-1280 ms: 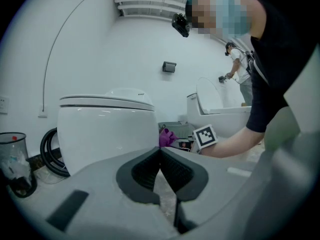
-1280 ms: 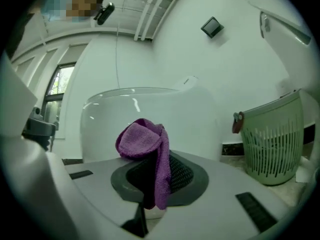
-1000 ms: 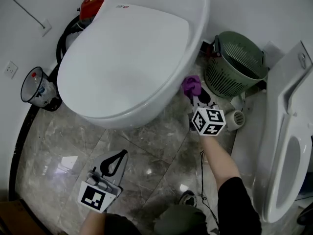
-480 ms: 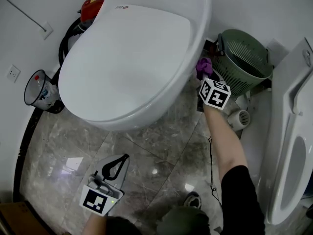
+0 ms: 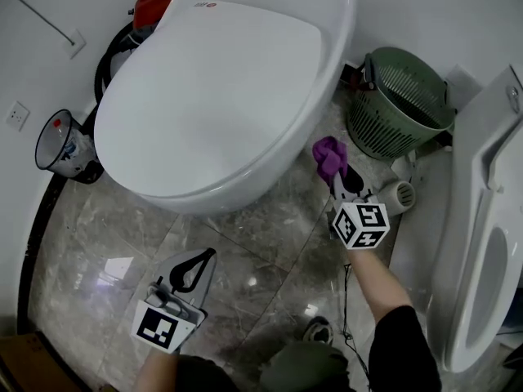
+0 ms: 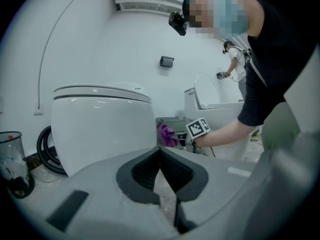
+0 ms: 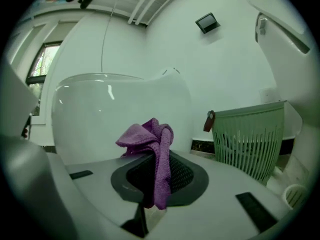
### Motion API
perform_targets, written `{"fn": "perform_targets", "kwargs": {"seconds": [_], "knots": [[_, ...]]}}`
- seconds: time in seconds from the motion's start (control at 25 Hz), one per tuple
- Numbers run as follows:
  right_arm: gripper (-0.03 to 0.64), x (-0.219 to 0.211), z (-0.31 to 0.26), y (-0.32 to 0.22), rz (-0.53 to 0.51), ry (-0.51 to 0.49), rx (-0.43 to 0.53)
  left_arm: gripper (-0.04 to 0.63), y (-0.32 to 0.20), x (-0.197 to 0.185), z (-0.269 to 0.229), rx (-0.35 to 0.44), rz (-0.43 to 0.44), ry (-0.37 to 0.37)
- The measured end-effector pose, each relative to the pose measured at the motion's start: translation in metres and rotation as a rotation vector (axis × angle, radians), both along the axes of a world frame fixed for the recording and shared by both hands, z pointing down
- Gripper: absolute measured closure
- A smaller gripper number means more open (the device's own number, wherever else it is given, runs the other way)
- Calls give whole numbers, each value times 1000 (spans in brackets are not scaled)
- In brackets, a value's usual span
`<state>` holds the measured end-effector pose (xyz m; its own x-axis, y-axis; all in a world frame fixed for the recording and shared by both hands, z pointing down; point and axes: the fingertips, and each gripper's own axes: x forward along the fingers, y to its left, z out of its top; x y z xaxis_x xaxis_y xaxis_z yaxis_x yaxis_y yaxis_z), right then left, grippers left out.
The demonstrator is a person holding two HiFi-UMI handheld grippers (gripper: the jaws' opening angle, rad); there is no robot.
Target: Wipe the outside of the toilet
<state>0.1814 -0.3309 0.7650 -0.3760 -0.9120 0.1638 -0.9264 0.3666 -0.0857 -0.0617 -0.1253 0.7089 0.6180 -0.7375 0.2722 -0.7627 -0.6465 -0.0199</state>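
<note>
A large white toilet with its lid down fills the upper middle of the head view and shows in the left gripper view and right gripper view. My right gripper is shut on a purple cloth, held just off the bowl's right side, low near the floor. The cloth bunches up out of the shut jaws. My left gripper hangs low over the floor in front of the toilet, shut and empty.
A green slatted basket stands right of the toilet. A second white toilet with raised lid is at the far right. A black hose and a clear bin sit at the left. Marble floor lies below.
My right gripper with the cloth went up along the bowl's right side towards the basket, then came back down and forward. The left gripper has stayed in place.
</note>
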Motion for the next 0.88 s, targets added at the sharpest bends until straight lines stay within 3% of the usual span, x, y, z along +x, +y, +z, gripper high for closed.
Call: {"fn": "perform_targets", "kwargs": {"seconds": [0.24, 0.44, 0.64, 0.88], "knots": [[574, -40, 37, 94, -88, -120, -87, 595, -3, 6, 5, -12, 16, 17], [574, -115, 73, 150, -286, -109, -180, 595, -2, 4, 6, -13, 17, 20], [574, -176, 80, 163, -431, -98, -183, 595, 0, 3, 5, -6, 16, 17], [574, -194, 93, 139, -425, -56, -191, 595, 2, 0, 1, 3, 8, 22]]}}
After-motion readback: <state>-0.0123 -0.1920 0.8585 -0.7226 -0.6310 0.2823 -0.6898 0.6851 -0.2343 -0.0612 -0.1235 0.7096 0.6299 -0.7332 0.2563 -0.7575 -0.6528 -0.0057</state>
